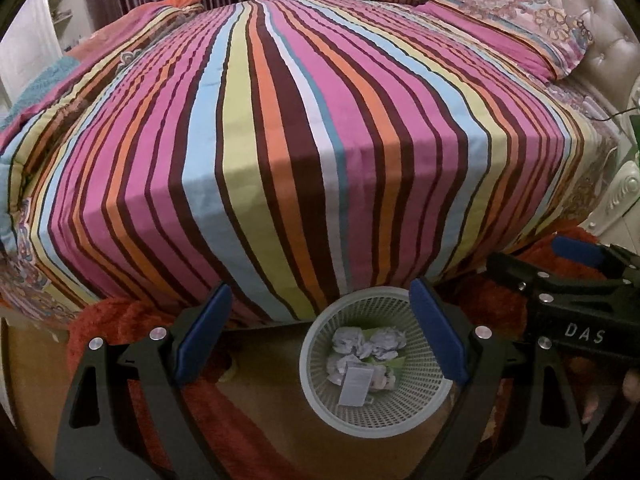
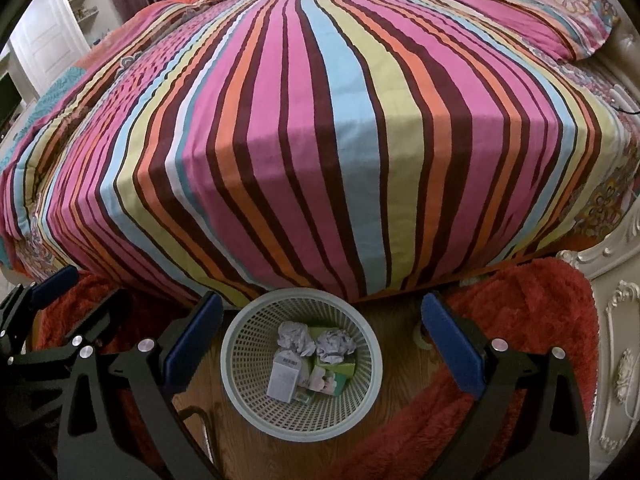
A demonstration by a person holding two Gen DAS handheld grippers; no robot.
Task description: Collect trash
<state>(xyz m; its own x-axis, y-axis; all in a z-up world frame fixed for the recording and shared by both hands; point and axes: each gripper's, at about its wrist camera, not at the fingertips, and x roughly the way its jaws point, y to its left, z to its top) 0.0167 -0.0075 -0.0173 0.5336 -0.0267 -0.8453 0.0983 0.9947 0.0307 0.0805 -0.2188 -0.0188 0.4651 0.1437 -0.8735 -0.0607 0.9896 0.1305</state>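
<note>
Blue-padded fingers (image 1: 206, 332) frame the left wrist view. Left gripper (image 1: 320, 332) stands wide open, nothing between its pads. It hangs over the floor at the foot of the bed, tilted downward.

Right gripper (image 2: 320, 344) likewise spread wide, jaws empty, pointing down at the same spot. In the left wrist view it enters from the right edge, black body lettered "DAS".

Waste basket (image 1: 320, 408), pale mesh plastic, round, stands upright on the wooden floor (image 2: 400, 340), hard against the hanging edge of the bedspread. In the right wrist view it sits between the two fingers, below them; neither pad touches it.

Trash lies inside the basket: crumpled paper balls (image 2: 296, 338), white-grey, near the far wall of the basket; a small white box (image 2: 284, 380) toward the near side; green packaging (image 2: 334, 372) beside it. Exact count of paper balls unclear.

Striped bedspread (image 1: 304, 128) covers the bed, its top bare of loose items as far as visible. Patterned pillows (image 1: 516, 32) at the far right corner by a tufted headboard (image 1: 592, 8).

Red shaggy rug (image 2: 520, 320) lies on the floor either side of the basket.
</note>
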